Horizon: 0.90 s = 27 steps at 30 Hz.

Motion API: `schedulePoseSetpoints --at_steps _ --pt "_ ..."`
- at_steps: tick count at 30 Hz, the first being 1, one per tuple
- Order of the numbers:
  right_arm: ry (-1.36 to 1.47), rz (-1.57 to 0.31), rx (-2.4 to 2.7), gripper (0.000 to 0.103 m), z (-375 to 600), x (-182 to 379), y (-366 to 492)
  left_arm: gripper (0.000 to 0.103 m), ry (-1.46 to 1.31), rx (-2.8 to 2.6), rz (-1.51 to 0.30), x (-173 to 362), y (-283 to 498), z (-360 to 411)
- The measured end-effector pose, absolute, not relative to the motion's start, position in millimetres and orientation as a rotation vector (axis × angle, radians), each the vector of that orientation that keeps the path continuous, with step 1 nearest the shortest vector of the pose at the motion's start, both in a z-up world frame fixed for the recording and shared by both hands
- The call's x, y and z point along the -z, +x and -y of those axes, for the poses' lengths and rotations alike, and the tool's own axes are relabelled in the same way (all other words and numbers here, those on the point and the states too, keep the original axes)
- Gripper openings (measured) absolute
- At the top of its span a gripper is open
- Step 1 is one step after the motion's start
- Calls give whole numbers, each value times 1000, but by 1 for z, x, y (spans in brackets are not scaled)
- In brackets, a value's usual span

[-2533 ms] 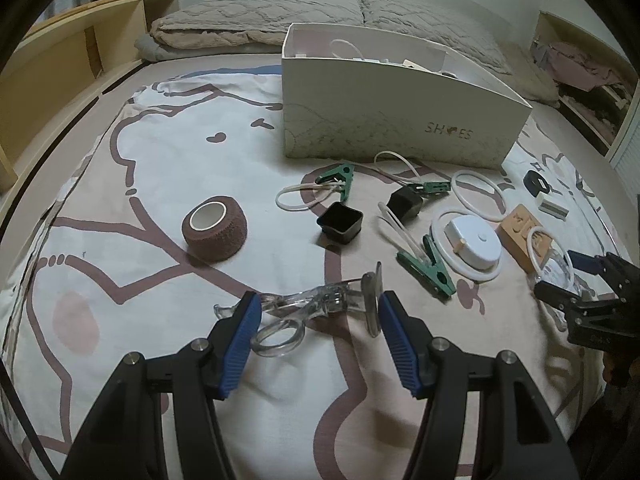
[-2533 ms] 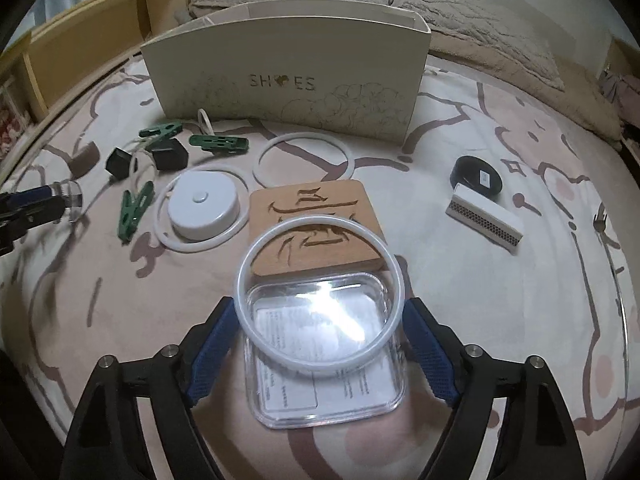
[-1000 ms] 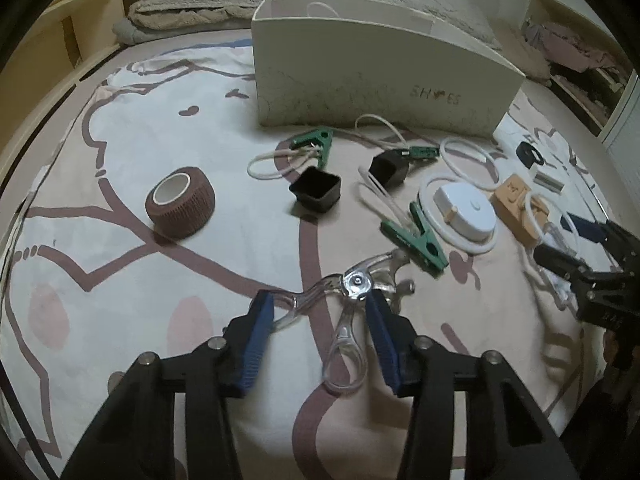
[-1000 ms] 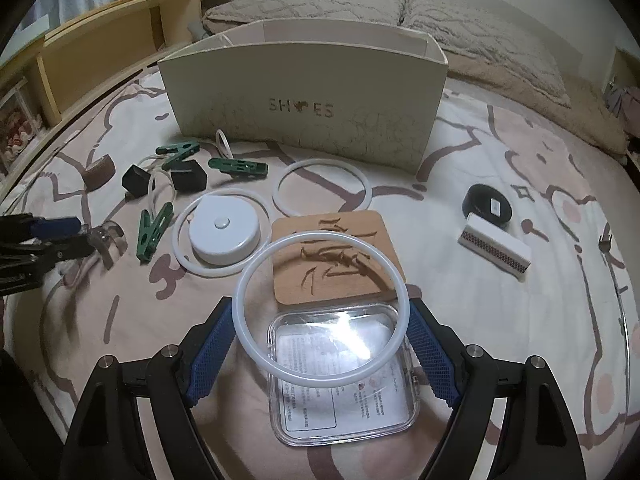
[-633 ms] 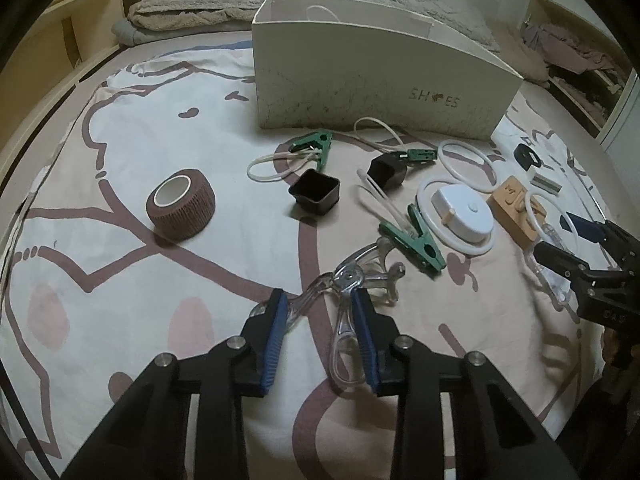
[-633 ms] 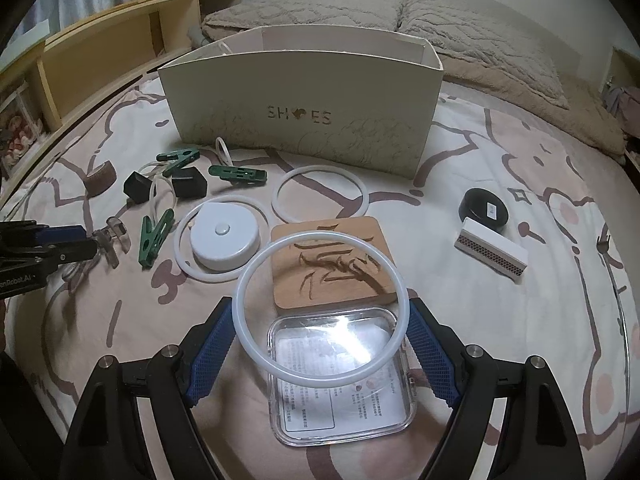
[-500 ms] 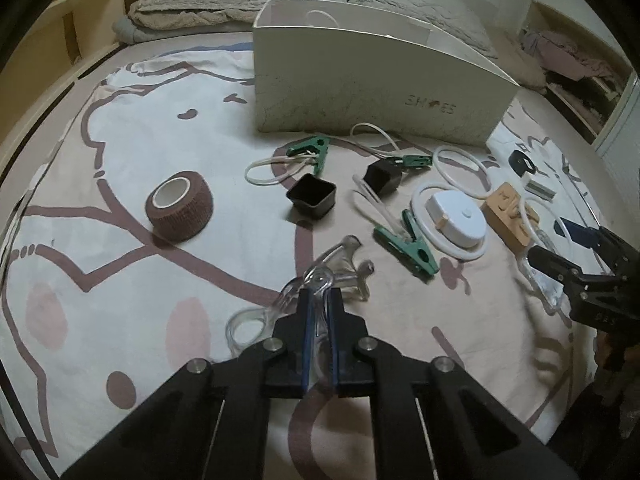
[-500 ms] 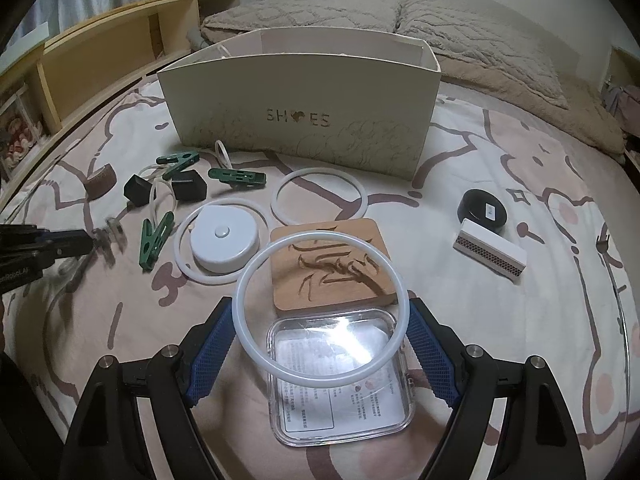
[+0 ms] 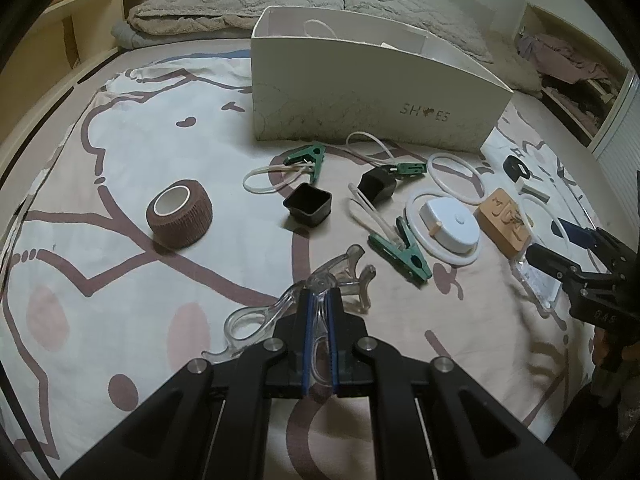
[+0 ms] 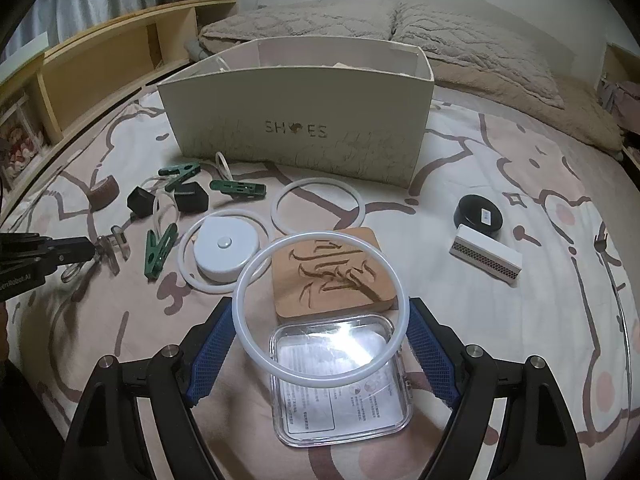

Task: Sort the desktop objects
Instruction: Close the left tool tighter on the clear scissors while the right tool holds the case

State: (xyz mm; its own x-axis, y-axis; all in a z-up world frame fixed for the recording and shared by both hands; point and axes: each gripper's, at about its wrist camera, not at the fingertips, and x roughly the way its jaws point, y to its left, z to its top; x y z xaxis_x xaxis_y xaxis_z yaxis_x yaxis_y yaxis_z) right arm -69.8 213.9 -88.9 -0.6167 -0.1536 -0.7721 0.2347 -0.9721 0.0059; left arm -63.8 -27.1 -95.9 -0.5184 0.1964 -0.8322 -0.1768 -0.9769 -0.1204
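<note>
My left gripper (image 9: pixel 319 304) is shut on one handle of a clear plastic scissor-shaped clamp (image 9: pixel 348 266), low over the patterned bedsheet; the clamp's other loop (image 9: pixel 244 322) sticks out to the left. In the right wrist view that gripper (image 10: pixel 52 254) shows at the left edge with the clamp at its tip. My right gripper (image 10: pixel 320 316) is shut on a white ring (image 10: pixel 320 237), its blue pads (image 10: pixel 214 344) pressing the ring from both sides. The ring hangs over a clear plastic box (image 10: pixel 344 384) and a carved wooden coaster (image 10: pixel 332 276). A cream shoe box (image 10: pixel 296 128) stands open behind.
Loose on the sheet lie a brown bandage roll (image 9: pixel 179 220), black square caps (image 9: pixel 307 204), green clips (image 9: pixel 400 248), a white round case (image 10: pixel 226 248), another white ring (image 10: pixel 318 184), a black disc (image 10: pixel 478 210) and a white block (image 10: pixel 486 256). Wooden shelving (image 10: pixel 100 64) runs along the left, pillows behind.
My left gripper's jaws have closed onto the clear clamp's handle, and the clamp has tipped up a little. The right gripper and its ring have stayed where they were.
</note>
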Motion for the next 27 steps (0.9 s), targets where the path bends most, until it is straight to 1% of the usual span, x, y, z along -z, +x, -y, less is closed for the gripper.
schedulePoseSetpoints --at_steps 13,15,19,21,23,25,26,27 --pt "1219 -112 2648 84 -214 83 -66 8 -1442 -2532 25 103 -65 24" --pt "1221 -112 2646 84 -214 83 -66 16 -1459 -2529 11 106 -66 22" --pt "1219 -106 2645 84 -215 83 -66 19 -1488 -2513 3 111 -67 21" --pt "1216 -100 2646 84 -215 82 -66 29 -1497 -2506 -5 114 -68 20" --pt "1214 -92 2647 84 -216 82 -66 33 -1498 -2515 -28 114 -69 19" --pt "1215 -83 2648 84 -217 81 -66 34 -1493 -2525 -48 113 -68 18" --pt "1216 -77 2650 84 -218 81 -66 38 -1480 -2524 -52 110 -67 18" --pt "1217 -72 2652 84 -220 81 -66 45 -1464 -2525 -53 108 -66 17"
